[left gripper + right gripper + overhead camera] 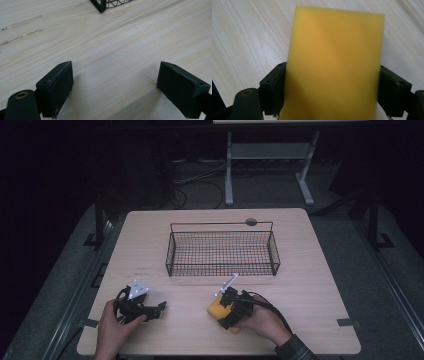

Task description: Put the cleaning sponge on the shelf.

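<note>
In the right gripper view, a yellow sponge (pixel 334 65) stands between the two black jaws at the bottom of the frame, its flat face rising to the upper middle; both jaw pads press against its side edges, so the right gripper (pixel 332 92) is pinching the sponge. Pale wood grain runs behind it.

In the left gripper view, the left gripper (pixel 115 85) has its jaws spread wide at the lower left and lower right corners, with bare table between them. At the top centre of that frame a corner of the black wire basket (pixel 105 5) shows, well apart from the jaws.

In the high view, the person's hands come in from the bottom edge. The left hand (pixel 112 327) at lower left holds the left gripper (pixel 157 310) low over the table (pixel 320 285), jaws pointing right. At lower centre the right hand (pixel 262 320) grips the right gripper (pixel 220 312), and the sponge (pixel 217 310) shows as a yellow patch under it on the near part of the table. Farther up, at the centre of the frame, sits the basket (pixel 222 252), well apart from both grippers. Beyond the table's far edge, the dark floor holds cables and a grey stand (pixel 270 155).
</note>
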A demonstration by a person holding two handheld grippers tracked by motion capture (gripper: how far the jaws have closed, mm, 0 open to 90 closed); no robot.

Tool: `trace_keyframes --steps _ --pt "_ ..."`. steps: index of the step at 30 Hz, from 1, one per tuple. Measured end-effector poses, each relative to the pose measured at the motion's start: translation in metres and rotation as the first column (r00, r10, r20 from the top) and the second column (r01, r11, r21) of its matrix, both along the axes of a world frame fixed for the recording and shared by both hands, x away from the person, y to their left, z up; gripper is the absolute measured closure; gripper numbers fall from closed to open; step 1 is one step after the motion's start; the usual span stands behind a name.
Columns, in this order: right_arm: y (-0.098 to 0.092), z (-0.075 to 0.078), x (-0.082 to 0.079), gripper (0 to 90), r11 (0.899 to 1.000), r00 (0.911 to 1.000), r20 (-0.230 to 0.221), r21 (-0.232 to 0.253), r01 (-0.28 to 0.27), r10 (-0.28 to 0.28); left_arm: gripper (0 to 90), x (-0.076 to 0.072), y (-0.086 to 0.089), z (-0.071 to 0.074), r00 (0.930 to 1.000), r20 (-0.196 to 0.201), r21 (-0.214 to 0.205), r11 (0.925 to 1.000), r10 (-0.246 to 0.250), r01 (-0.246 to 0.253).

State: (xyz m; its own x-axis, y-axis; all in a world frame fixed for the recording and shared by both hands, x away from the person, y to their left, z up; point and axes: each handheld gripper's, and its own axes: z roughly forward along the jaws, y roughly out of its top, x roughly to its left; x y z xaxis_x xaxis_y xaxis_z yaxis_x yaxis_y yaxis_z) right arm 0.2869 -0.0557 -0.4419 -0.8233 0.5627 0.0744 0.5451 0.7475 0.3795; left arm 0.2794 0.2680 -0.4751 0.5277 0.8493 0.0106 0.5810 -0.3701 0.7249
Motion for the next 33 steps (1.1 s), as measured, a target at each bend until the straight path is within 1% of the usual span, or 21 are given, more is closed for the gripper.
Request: trace_keyframes --steps 5,9,16,21,24,32,33 --pt "-0.003 0.003 0.0 21.2 1.0 1.0 -0.001 0.004 0.0 0.0 12.7 0.0 0.0 0.0 1.0 0.0 0.0 1.0 0.0 0.0" --pt "-0.006 0.007 0.001 21.2 1.0 0.9999 -0.004 0.012 0.011 -0.011 12.7 0.0 0.0 0.0 1.0 0.001 -0.002 1.0 0.002 -0.002" --pt "-0.013 0.014 0.003 21.3 1.0 0.9998 0.004 0.018 0.019 -0.019 12.6 0.0 0.0 0.0 1.0 0.001 -0.003 1.0 0.003 -0.003" --pt "-0.018 0.019 0.004 21.3 0.999 0.9996 -0.003 0.03 0.03 -0.03 12.6 0.0 0.0 0.0 1.0 0.0 0.0 1.0 0.0 0.0" --pt "-0.021 0.021 0.005 21.3 0.999 0.9996 0.002 0.029 0.027 -0.027 12.7 0.0 0.0 0.0 1.0 0.0 0.0 1.0 0.0 0.0" --pt "-0.03 0.031 0.007 21.3 0.998 0.9986 0.013 0.044 0.05 -0.051 12.7 0.0 0.0 0.0 1.0 0.001 -0.003 1.0 0.002 -0.002" --pt "-0.033 0.033 0.008 21.3 0.997 0.9983 0.013 0.052 0.056 -0.057 12.6 0.0 0.0 0.0 1.0 0.001 -0.003 1.0 0.002 -0.002"
